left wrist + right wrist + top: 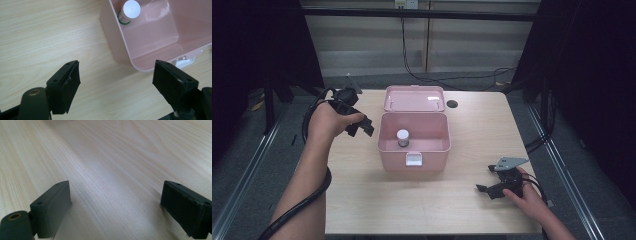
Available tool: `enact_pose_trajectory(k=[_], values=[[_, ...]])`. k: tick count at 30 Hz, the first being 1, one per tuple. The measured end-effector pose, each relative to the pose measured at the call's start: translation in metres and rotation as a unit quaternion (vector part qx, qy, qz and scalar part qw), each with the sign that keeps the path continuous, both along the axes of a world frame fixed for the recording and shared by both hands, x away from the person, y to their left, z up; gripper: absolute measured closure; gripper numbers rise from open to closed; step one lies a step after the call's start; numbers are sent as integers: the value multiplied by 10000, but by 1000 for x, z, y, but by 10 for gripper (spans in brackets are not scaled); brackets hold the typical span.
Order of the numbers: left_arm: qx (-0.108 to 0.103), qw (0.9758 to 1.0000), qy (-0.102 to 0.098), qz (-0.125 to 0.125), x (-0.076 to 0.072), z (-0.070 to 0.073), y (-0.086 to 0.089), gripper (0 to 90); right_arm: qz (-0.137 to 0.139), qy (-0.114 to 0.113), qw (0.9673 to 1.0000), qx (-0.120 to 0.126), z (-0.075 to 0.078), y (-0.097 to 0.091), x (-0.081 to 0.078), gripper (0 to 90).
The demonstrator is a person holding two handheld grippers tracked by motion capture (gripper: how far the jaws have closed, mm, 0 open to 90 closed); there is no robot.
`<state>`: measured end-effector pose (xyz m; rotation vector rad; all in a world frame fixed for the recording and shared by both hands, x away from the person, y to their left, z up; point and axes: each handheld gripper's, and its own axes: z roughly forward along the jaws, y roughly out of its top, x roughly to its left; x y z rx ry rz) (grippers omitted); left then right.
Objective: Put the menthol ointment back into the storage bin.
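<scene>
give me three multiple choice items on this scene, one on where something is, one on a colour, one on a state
1. Where is the small white-capped bottle?
A. inside the pink box
B. on the table beside the box
C. between the jaws of the left hand-held gripper

2. What colour is the box?
A. blue
B. pink
C. green

3. How does the box lid stand?
A. latched shut
B. lifted off and lying on the floor
C. open, swung back behind the box

Key:
1 A, the high view shows the bottle standing on the box floor.
2 B, walls and lid are pink in the high view and the left gripper view.
3 C, the lid lies back and the inside is bare to view.
</scene>
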<state>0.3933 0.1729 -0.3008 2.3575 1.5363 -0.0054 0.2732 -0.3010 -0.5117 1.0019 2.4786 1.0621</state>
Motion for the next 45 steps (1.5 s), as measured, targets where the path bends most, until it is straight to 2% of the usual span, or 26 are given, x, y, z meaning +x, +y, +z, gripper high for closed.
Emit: enact_pose_trajectory(k=[4,7,15,28,33,39,45], values=[[-17,10000,-78,-58,-6,-5,5,213,-1,-1,10000,-1,0,0,0,89],[41,9999,-72,-128,-9,-10,10,212,-2,-1,10000,0,0,0,0,89],[-15,9998,-82,-187,-19,-25,20,212,-6,-8,10000,5,0,0,0,89],[-93,9996,-51,-262,-30,-60,31,212,-20,5,10000,7,0,0,0,89],[-202,9996,-59,-196,-33,-76,36,212,-12,2,10000,-7,0,0,0,89],[-180,9997,-11,-182,-38,-93,43,213,-16,0,10000,-15,0,0,-1,89],[-224,9995,-157,-124,-44,-103,47,212,-12,2,10000,-7,0,0,0,89]])
